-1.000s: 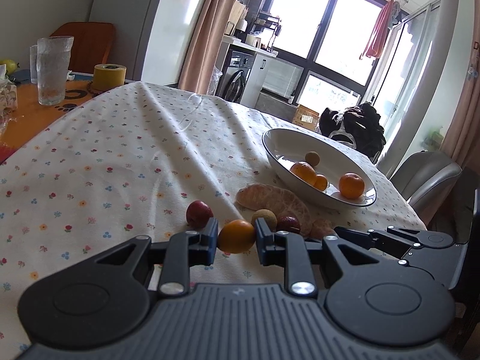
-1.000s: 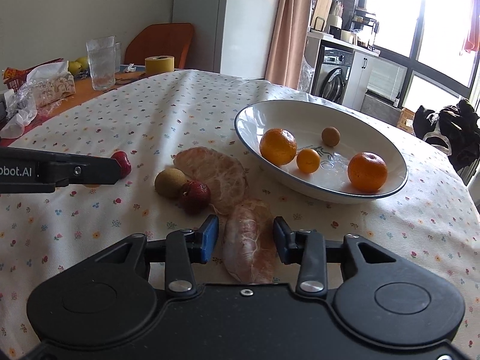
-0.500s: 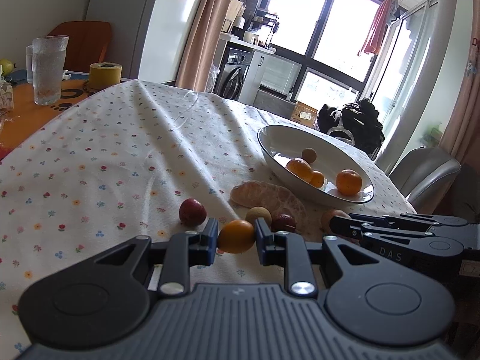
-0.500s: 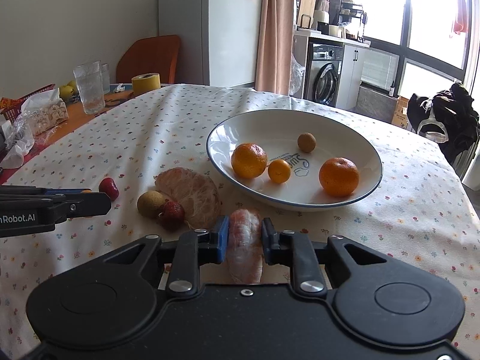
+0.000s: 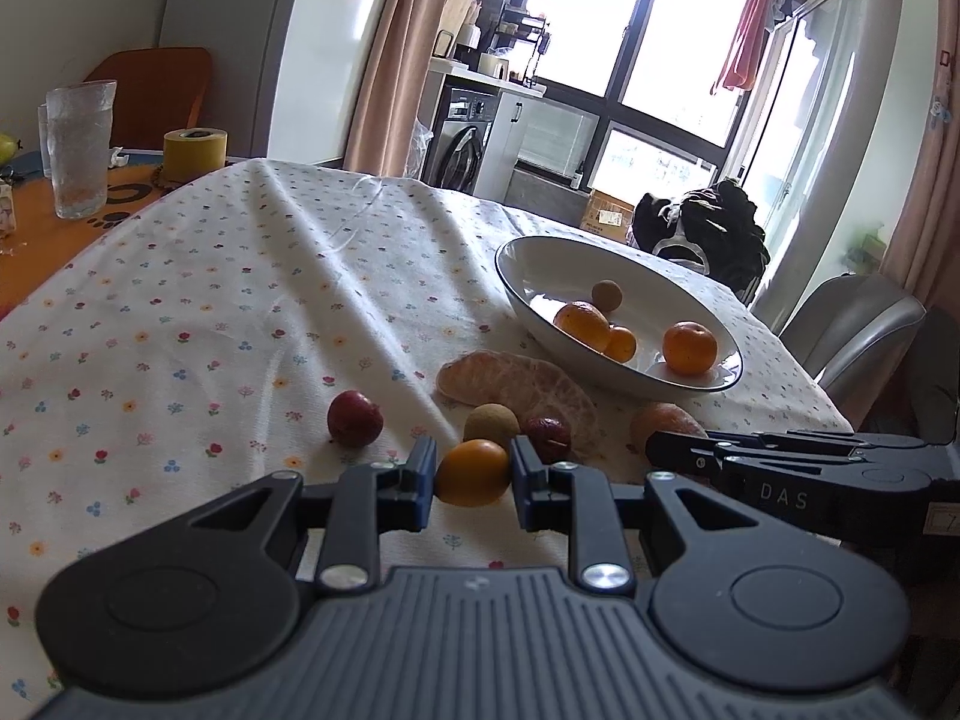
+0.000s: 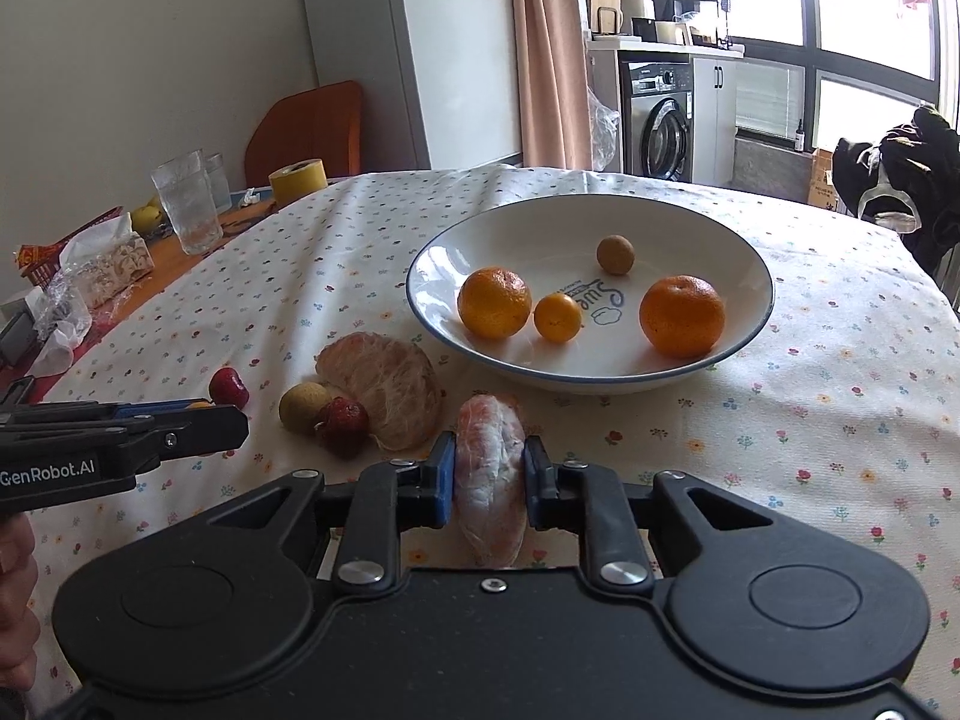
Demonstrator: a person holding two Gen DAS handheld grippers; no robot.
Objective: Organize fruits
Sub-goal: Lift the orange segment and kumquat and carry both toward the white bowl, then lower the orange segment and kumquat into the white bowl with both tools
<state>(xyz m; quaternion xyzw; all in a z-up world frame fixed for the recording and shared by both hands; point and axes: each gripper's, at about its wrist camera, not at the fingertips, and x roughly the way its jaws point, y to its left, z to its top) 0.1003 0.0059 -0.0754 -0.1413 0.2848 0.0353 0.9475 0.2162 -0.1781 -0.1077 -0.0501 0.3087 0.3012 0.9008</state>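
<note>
My left gripper (image 5: 472,473) pinches a small orange (image 5: 472,474); my right gripper (image 6: 488,468) squeezes a peeled segment (image 6: 489,468) — soft; overpressure risks tearing it short of the bowl (image 6: 750,324).

Table under flowered tablecloth (image 6: 810,420), with white bowl (image 6: 744,336), peeled pomelo piece (image 6: 384,390), longan (image 6: 302,408), red fruits.
</note>
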